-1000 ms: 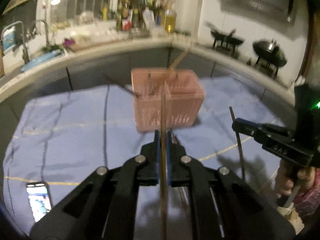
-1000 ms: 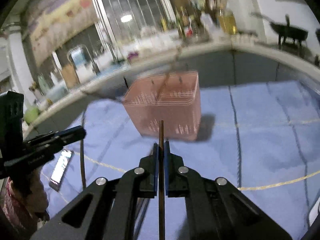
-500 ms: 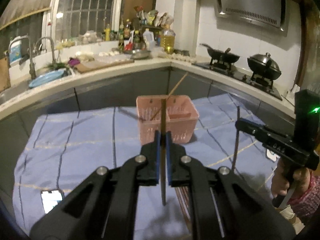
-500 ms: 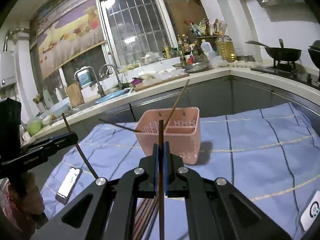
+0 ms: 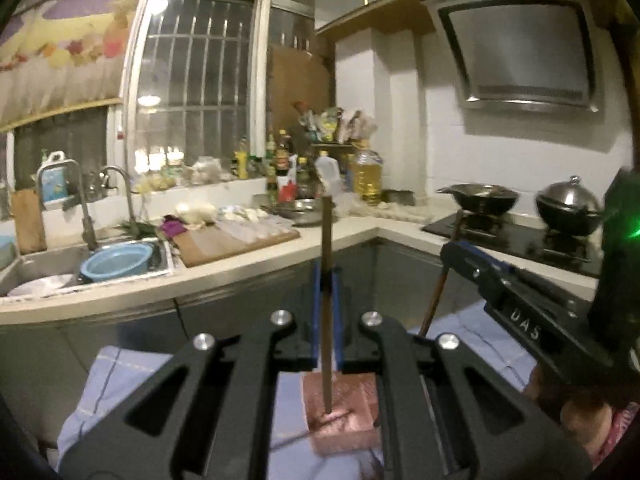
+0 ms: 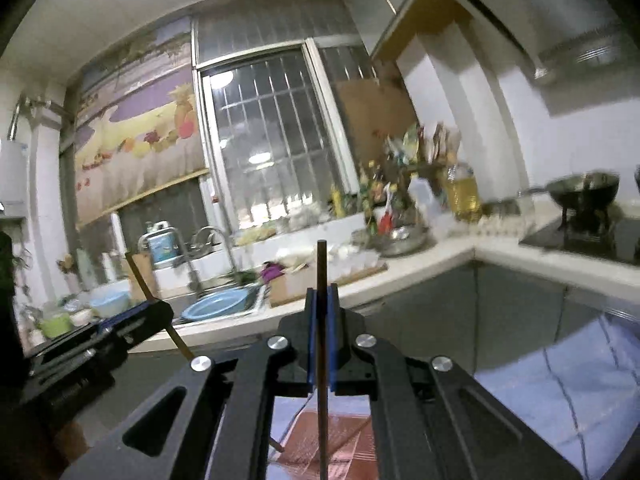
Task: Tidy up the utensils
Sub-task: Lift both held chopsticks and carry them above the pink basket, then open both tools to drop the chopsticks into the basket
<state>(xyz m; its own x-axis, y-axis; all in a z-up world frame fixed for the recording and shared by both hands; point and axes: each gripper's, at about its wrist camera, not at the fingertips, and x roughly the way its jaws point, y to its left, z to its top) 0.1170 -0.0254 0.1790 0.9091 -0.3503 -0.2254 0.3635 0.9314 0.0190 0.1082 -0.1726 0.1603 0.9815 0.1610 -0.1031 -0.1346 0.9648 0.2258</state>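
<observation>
Holding one brown chopstick point(image 5: 326, 280) upright, the left tongs point(image 5: 327, 276) are closed tight on its shaft between blue pads; the stick's lower tip hangs over the pink slotted utensil basket point(image 5: 352, 420), seen low in the left wrist view. Right tongs point(image 6: 321, 312), likewise closed, clamp a second dark chopstick point(image 6: 321, 280) held vertically, its lower length running down in front of the same pink basket point(image 6: 340, 448), which stands on a blue cloth with yellow lines point(image 6: 560, 392) spread over the tabletop. Whether either tip touches the basket cannot be told. Further slender sticks point(image 6: 352, 436) lie slanted inside the basket in the right wrist view. Each tool shows in the other's camera: the right unit at the right of the left view with its chopstick point(image 5: 440, 276) angled, the left unit at the left of the right view with its stick point(image 6: 140, 276) tilted. Background items: steel sink point(image 5: 60, 268) holding a blue basin point(image 5: 116, 266), curved faucet point(image 5: 120, 188), wooden cutting board point(image 5: 236, 240), bottle of yellow oil point(image 5: 368, 178), clustered condiment bottles point(image 5: 284, 160), black wok point(image 5: 478, 196), lidded pot point(image 5: 568, 206) on a black cooktop point(image 5: 520, 236), range hood point(image 5: 516, 52), barred window point(image 5: 196, 76).
</observation>
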